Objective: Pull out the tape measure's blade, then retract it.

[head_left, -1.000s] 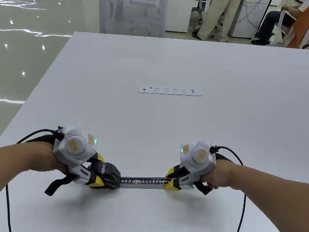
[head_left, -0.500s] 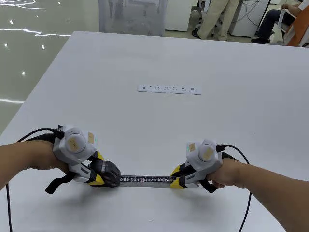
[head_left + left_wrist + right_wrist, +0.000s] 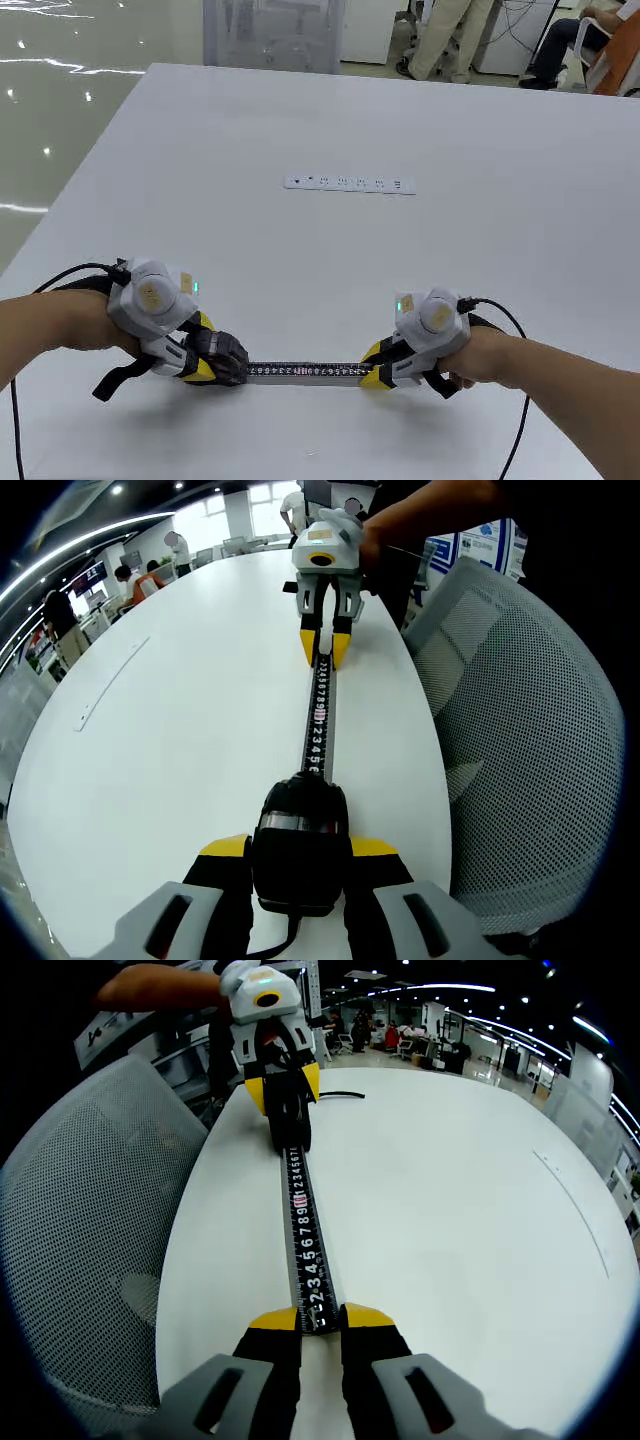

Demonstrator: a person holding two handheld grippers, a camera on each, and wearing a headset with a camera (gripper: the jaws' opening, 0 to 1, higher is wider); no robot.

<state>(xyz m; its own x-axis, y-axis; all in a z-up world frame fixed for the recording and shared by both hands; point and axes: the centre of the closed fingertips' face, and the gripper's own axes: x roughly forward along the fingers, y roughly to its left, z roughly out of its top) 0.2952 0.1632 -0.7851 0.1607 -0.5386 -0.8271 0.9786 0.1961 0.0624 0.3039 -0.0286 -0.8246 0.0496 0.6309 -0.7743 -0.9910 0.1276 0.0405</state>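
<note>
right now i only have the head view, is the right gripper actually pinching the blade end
observer: yes, in the right gripper view the right gripper has its yellow tips closed on the blade, beside its 1 and 2 marks.
operator: and the case
observer: in the left gripper view the tape measure case sits clamped by the left gripper.
operator: anything beside me
observer: a grey mesh chair stands close by the table edge.
</note>
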